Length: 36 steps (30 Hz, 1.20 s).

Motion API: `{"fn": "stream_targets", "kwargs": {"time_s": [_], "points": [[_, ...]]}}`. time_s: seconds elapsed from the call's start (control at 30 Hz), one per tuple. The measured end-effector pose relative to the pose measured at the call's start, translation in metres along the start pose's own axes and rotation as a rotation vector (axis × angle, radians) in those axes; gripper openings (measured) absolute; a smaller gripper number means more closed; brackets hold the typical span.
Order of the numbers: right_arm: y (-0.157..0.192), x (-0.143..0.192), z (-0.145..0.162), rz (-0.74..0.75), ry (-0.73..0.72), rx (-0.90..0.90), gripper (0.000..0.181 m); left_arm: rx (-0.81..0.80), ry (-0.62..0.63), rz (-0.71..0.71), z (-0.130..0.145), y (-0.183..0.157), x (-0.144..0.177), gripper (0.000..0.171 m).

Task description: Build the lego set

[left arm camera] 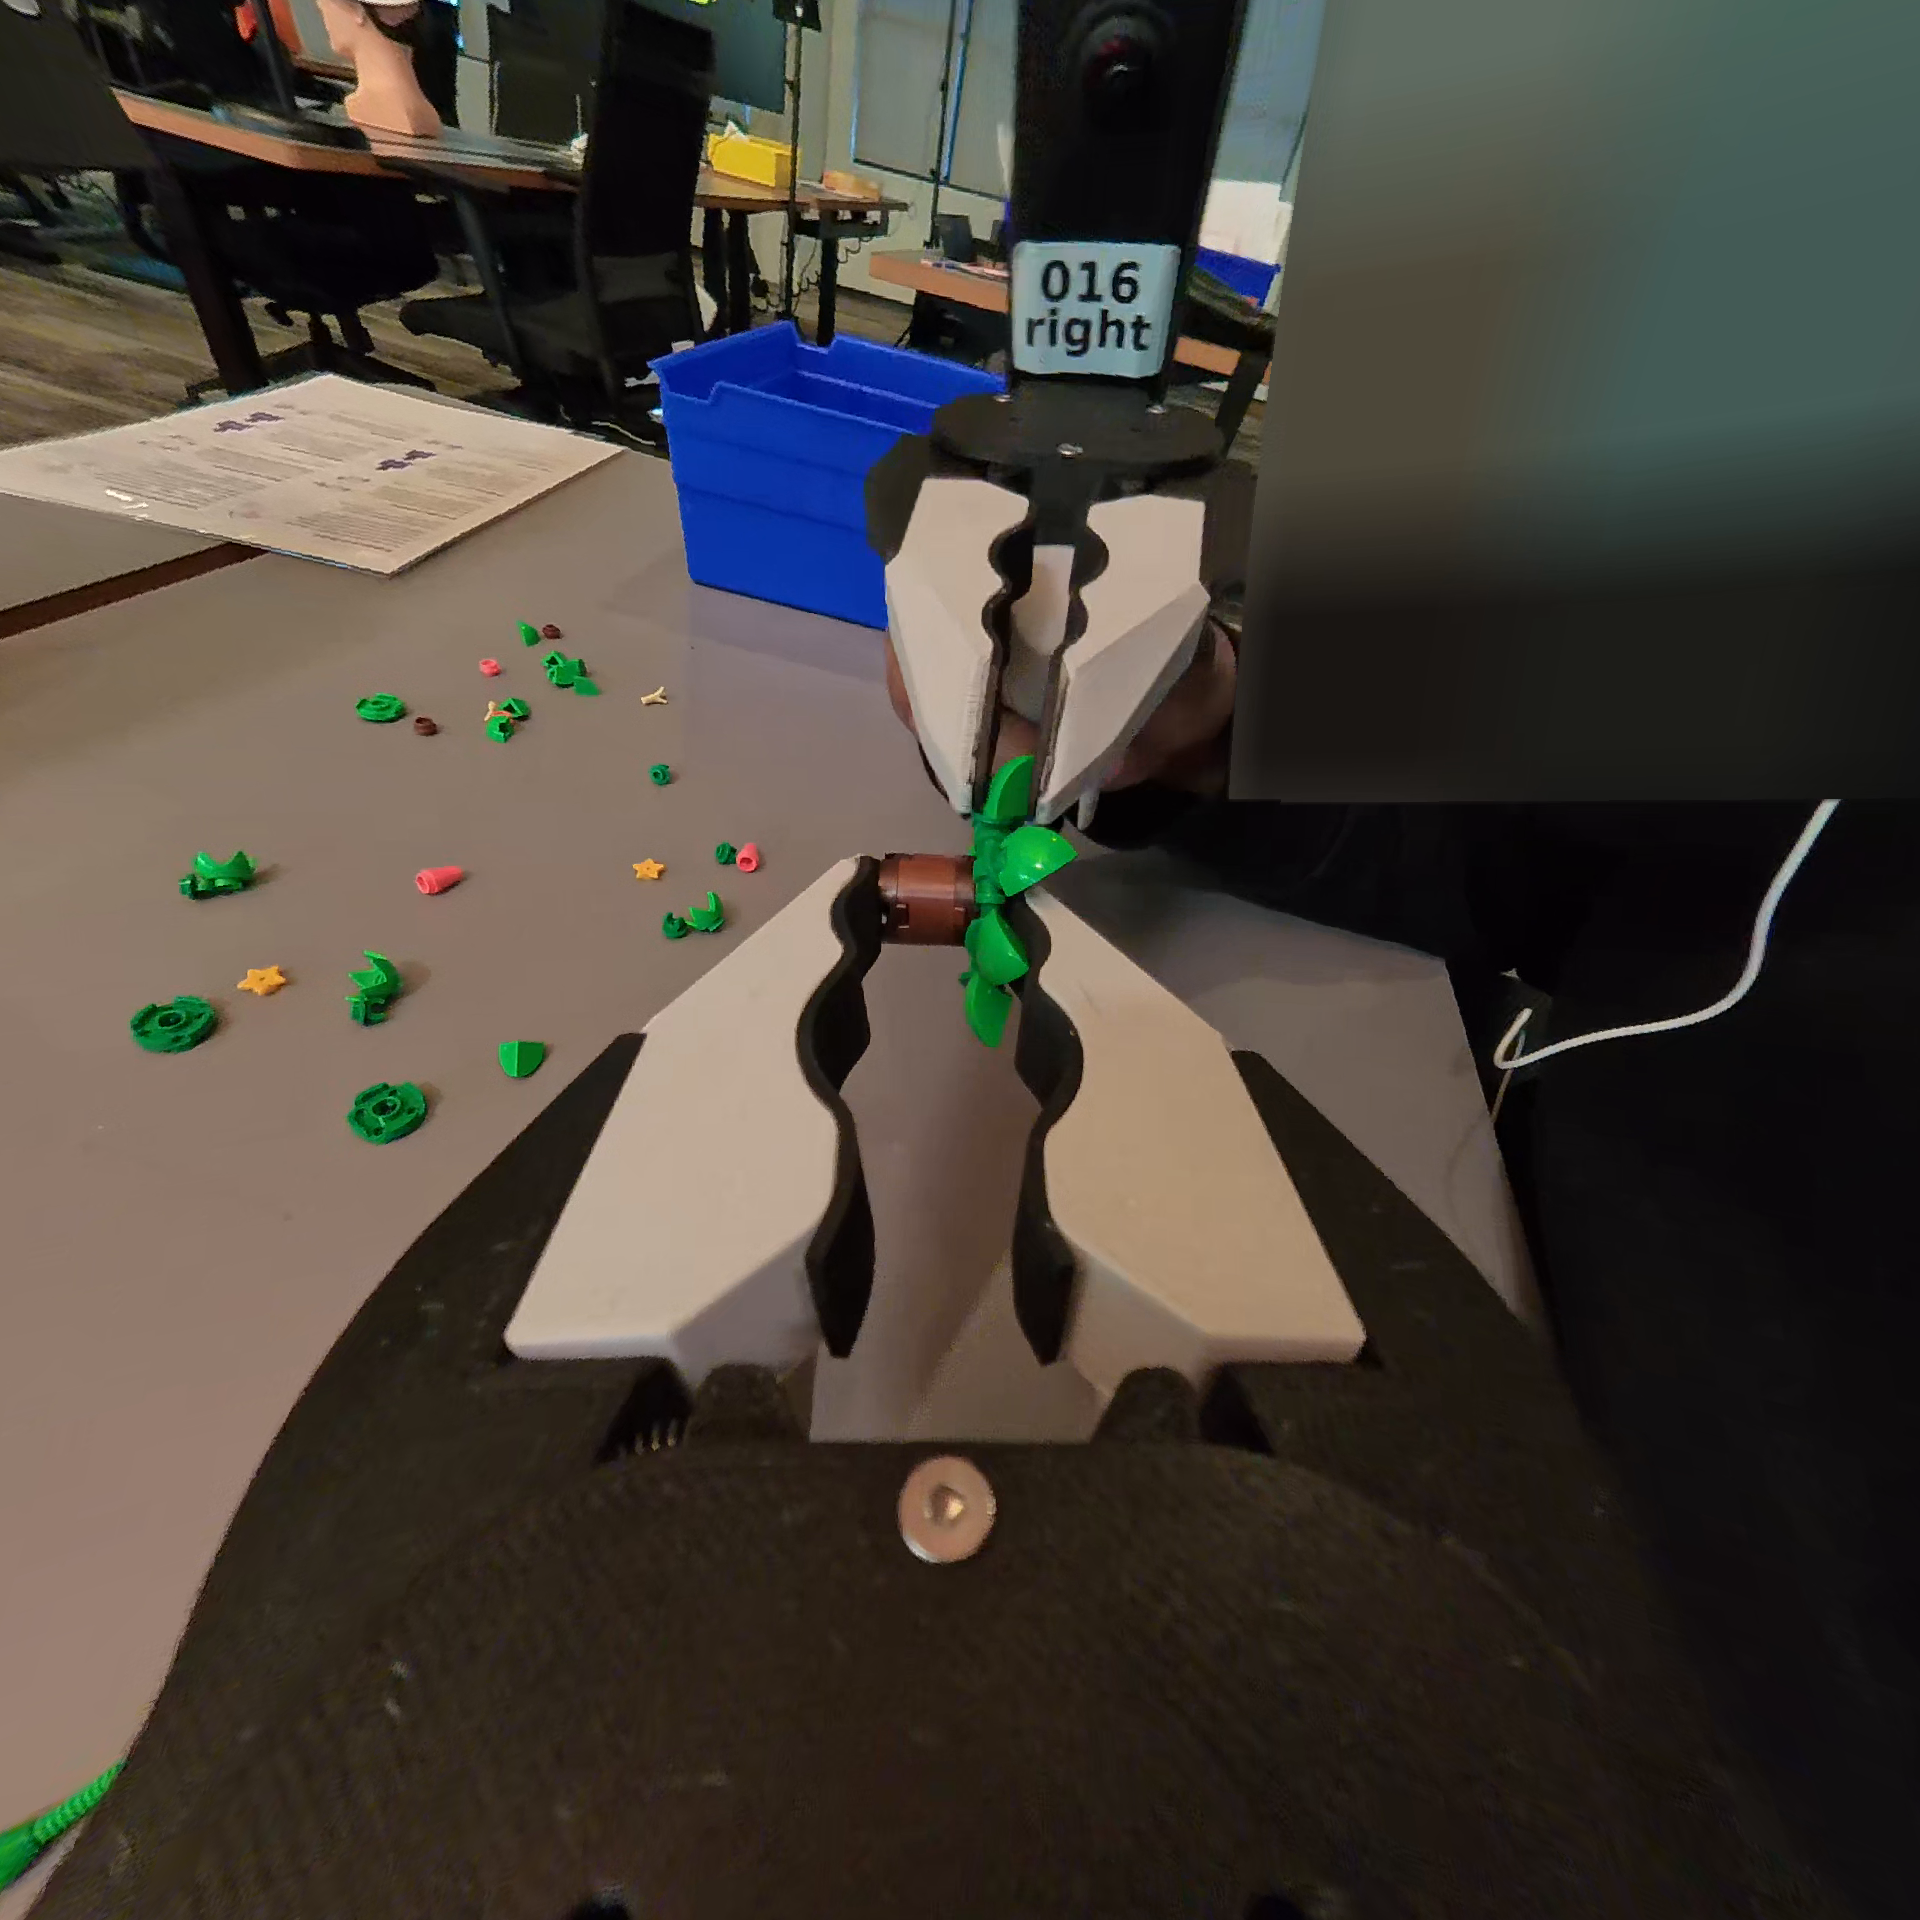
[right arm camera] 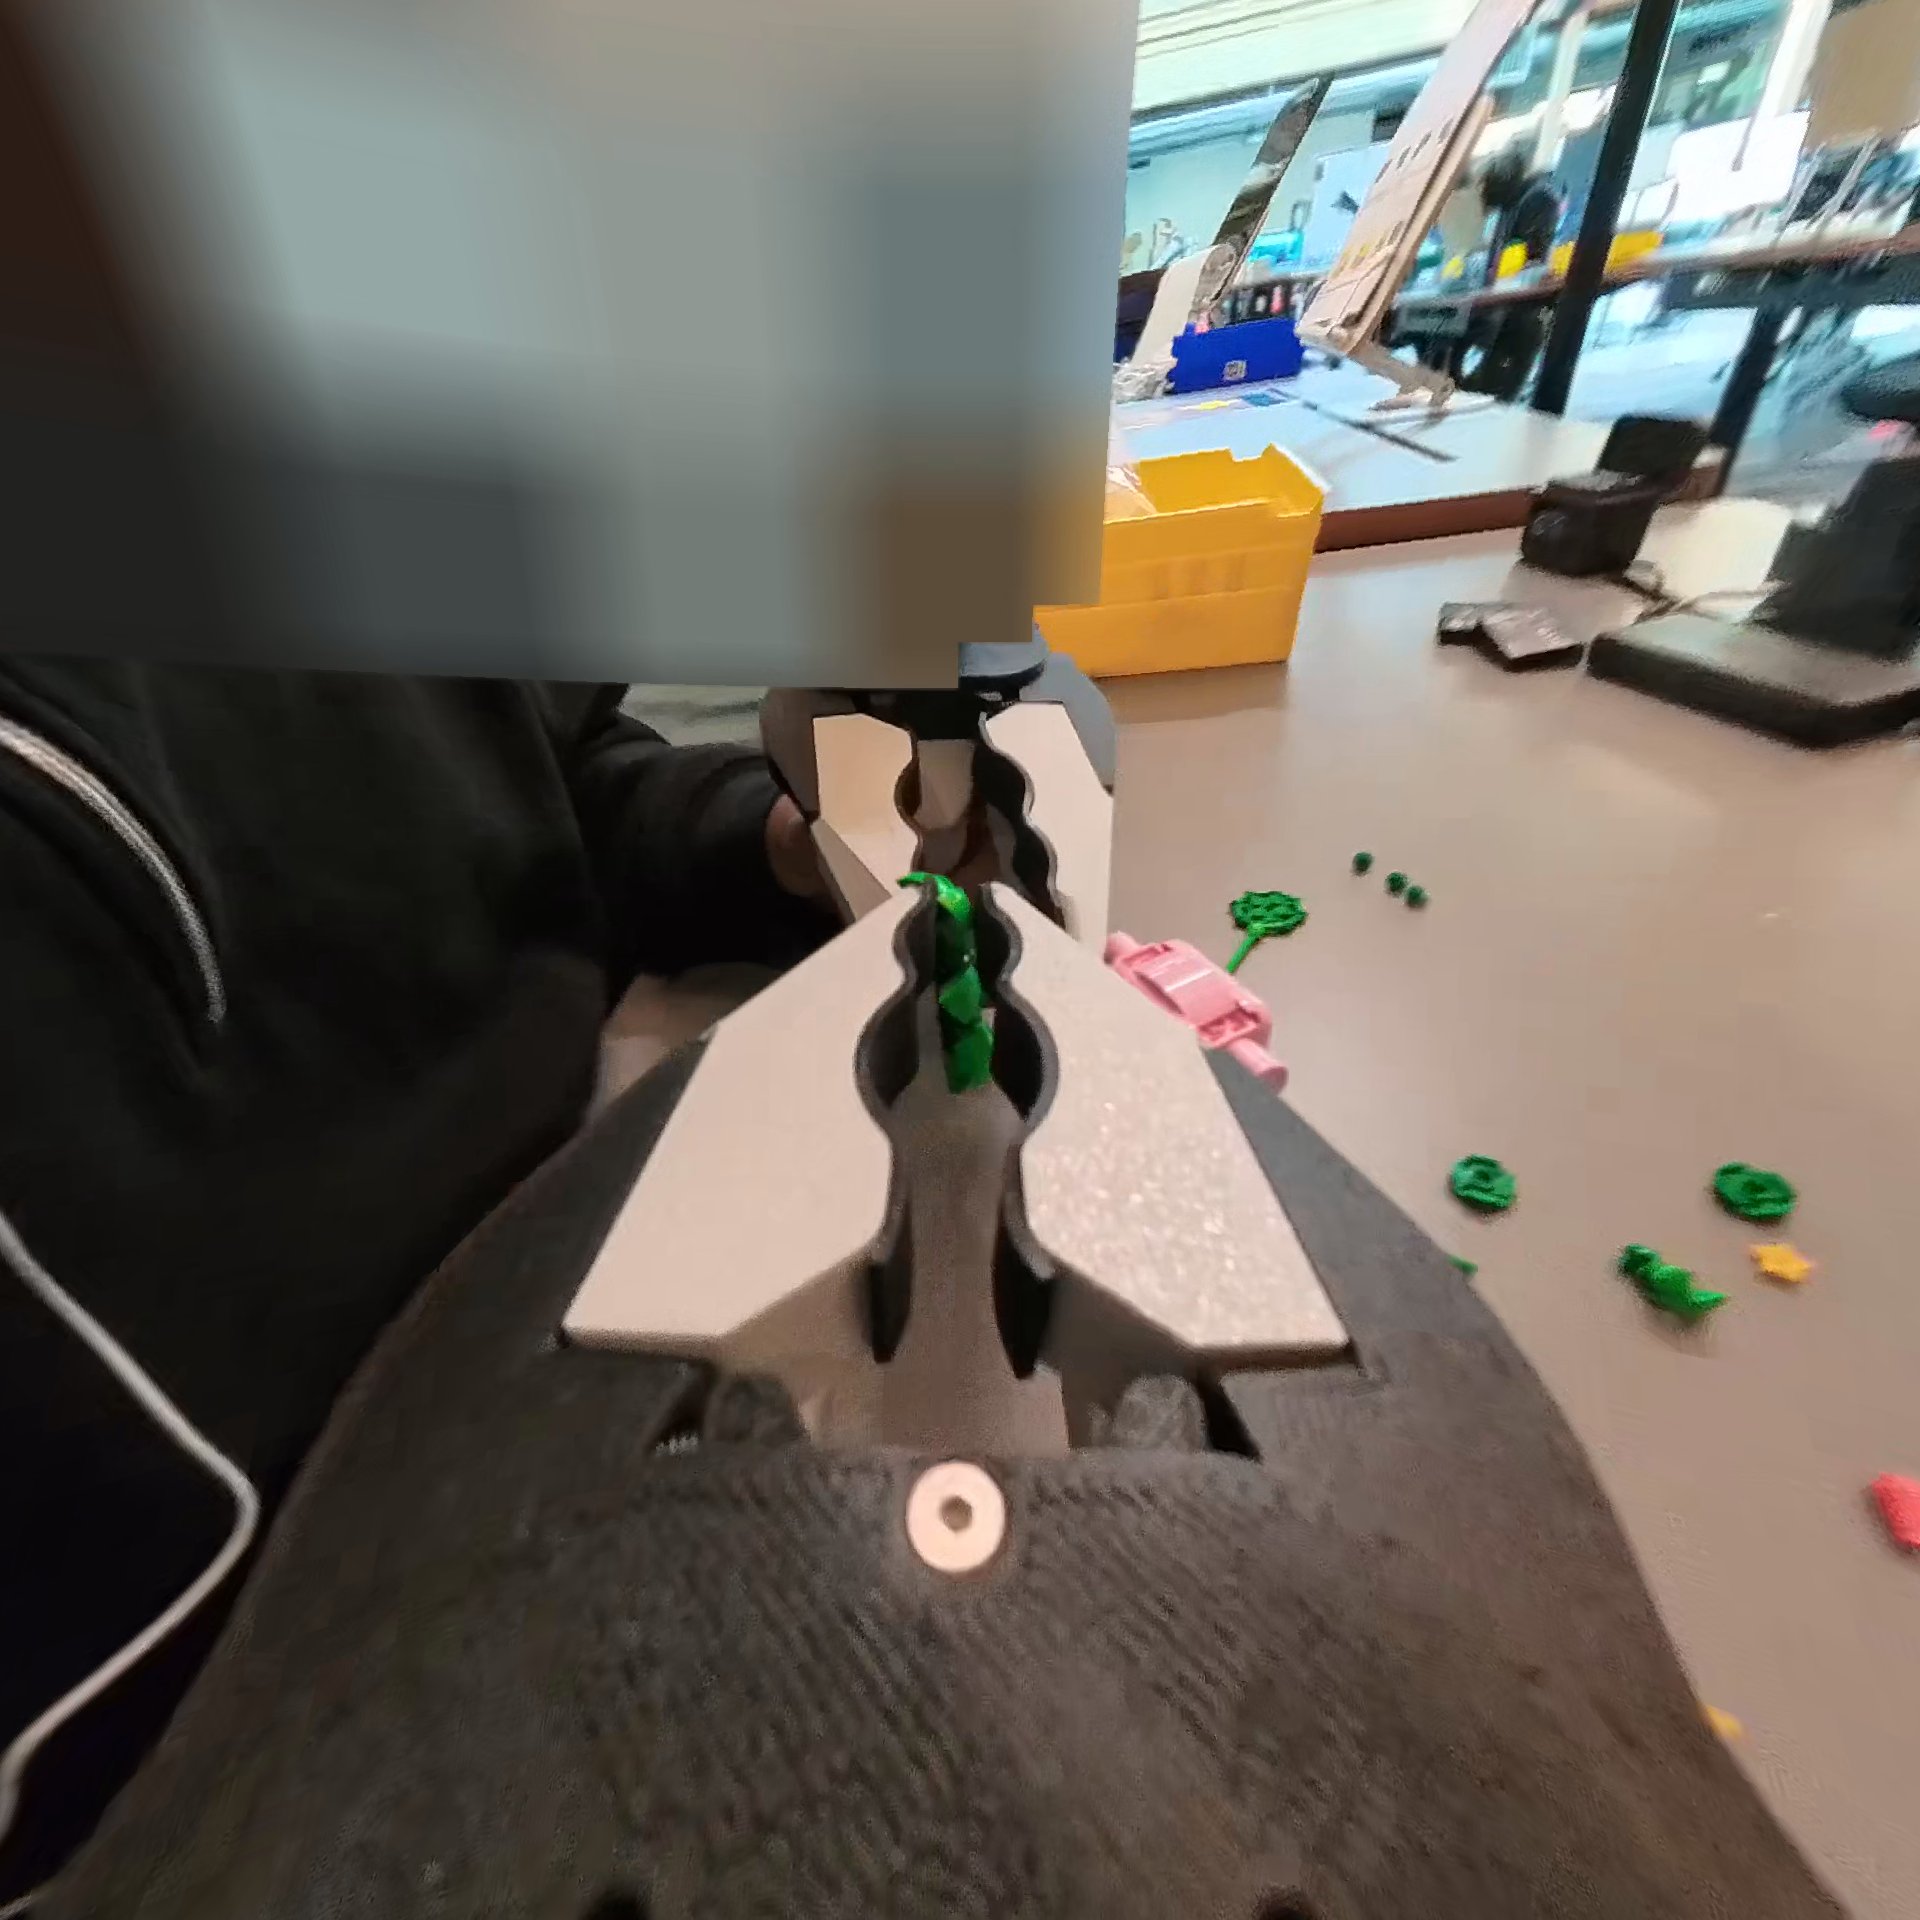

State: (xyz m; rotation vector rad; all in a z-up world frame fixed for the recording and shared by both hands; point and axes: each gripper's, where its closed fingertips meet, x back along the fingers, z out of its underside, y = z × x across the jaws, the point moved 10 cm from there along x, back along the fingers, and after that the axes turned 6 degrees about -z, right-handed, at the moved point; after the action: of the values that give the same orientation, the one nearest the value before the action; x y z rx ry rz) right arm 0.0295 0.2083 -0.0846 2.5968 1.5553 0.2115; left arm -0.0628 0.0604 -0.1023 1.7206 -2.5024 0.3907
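Brown stem (left arm camera: 923, 900) in left tool (left arm camera: 940, 883); leaf (left arm camera: 1006, 795) half-hidden by right tool (left arm camera: 1013, 800)

Even, bright indoor light; the grey tabletop (left arm camera: 312, 1195) shows a soft sheen and a faint reflection under the blue bin (left arm camera: 790, 468) at 12 o'clock. Wide-angle lens bends edges in both views. Right wrist view softer overall, background at 1–2 o'clock blurred.
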Motion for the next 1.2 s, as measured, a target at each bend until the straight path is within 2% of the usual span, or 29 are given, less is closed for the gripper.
{"fn": "stream_targets", "kwargs": {"time_s": [0.17, 0.27, 0.4, 0.5, 0.57, 0.73, 0.83, 1.07, 1.2], "points": [[-0.006, 0.001, 0.002, -0.026, -0.040, -0.086, 0.005, 0.026, 0.002, 0.004, 0.001, 0.002, 0.000, 0.019], [-0.009, 0.006, -0.001, 0.046, -0.087, -0.053, 0.024, 0.101, -0.015, 0.019, 0.001, 0.006, 0.001, 0.020], [-0.015, 0.018, -0.003, 0.113, -0.160, -0.063, 0.025, 0.292, -0.037, 0.038, 0.004, 0.022, 0.006, 0.019], [-0.019, 0.016, 0.001, 0.132, -0.173, -0.120, 0.024, 0.491, -0.085, 0.133, 0.008, 0.034, 0.009, 0.020], [-0.020, 0.012, 0.005, 0.122, -0.178, -0.168, 0.024, 0.551, -0.100, 0.167, 0.009, 0.037, 0.010, 0.020], [-0.020, -0.001, 0.012, 0.074, -0.170, -0.234, 0.023, 0.547, -0.069, 0.175, 0.010, 0.033, 0.006, 0.020], [-0.019, -0.004, 0.015, 0.079, -0.148, -0.236, 0.007, 0.560, -0.071, 0.191, 0.011, 0.033, 0.005, 0.020], [-0.020, -0.003, 0.014, 0.078, -0.166, -0.252, 0.006, 0.532, -0.084, 0.174, 0.009, 0.032, 0.005, 0.020], [-0.021, -0.002, 0.014, 0.096, -0.203, -0.268, 0.006, 0.433, -0.094, 0.103, 0.006, 0.027, 0.005, 0.023]]}}
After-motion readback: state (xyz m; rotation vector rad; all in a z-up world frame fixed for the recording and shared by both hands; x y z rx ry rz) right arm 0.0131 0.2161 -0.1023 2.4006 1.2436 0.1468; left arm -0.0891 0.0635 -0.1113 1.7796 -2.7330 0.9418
